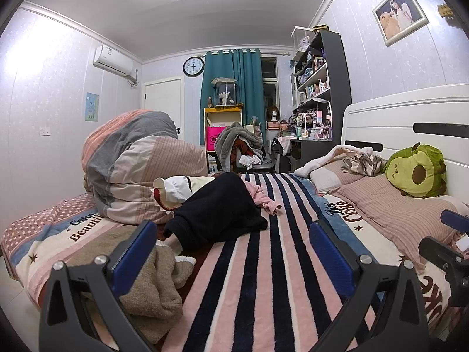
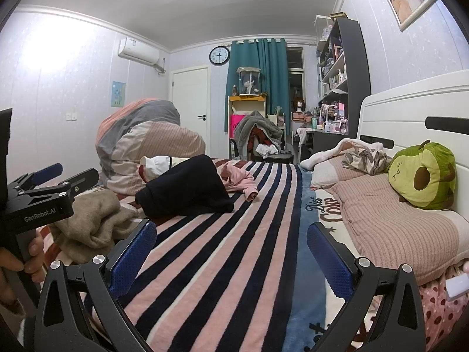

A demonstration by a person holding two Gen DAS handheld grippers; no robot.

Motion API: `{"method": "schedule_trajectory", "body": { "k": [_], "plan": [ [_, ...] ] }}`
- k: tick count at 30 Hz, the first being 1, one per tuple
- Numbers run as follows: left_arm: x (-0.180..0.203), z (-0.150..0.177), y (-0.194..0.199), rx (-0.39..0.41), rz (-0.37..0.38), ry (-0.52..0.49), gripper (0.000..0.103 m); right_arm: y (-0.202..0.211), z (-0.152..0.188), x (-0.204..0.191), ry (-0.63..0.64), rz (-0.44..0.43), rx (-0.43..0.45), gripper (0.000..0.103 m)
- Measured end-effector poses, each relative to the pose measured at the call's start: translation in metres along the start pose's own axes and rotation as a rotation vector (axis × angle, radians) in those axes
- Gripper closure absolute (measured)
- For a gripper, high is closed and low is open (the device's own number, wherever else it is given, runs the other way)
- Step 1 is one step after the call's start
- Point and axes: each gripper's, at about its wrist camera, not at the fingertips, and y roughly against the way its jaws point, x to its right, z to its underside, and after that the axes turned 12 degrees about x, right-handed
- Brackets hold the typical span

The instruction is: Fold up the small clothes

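1. The clothes to fold lie in a loose heap along the left side of the bed: a dark navy, thick-knit garment point(image 1: 217, 214) slumped in the middle, a small pink cotton top point(image 1: 265, 198) crumpled just beyond it and touching it, a white-and-cream piece with a dark red trim point(image 1: 176, 190) tucked behind, and a beige fuzzy knit point(image 1: 152, 281) bunched nearest the foot end. None looks folded yet — my guess is the work is only starting.

2. The left gripper point(image 1: 234, 252) has its blue-padded fingers spread wide with nothing between them. It hovers low over the bed with the beige knit under its left finger, probably lined up for a first pick from the heap.

3. The right gripper point(image 2: 231, 255) is spread wide and empty as well, pointing down the open middle of the bed. From its camera the other tool's black body shows at the left, gripped by the person's hand point(image 2: 11, 267).

4. The plush blanket striped in pink, cream and navy point(image 2: 234, 234) offers a flat, soft stretch between the heap and the pillows — likely the folding surface.

5. Further out, a rolled pink-and-grey striped duvet point(image 1: 132, 170) is piled behind the clothes, seemingly pushed aside for room; a ribbed dusty-pink pillow point(image 2: 395, 223) and a green avocado plush cushion point(image 2: 422, 176) rest against the white headboard point(image 2: 410, 108).
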Motion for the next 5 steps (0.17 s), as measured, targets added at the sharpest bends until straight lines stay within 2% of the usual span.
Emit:
{"method": "schedule_trajectory", "body": {
  "k": [5],
  "plan": [
    [-0.0010, -0.0017, 0.0012, 0.004, -0.010, -0.001, 0.001, 0.0002, -0.0009, 0.0002, -0.002, 0.000, 0.000, 0.001]
  ]
}}
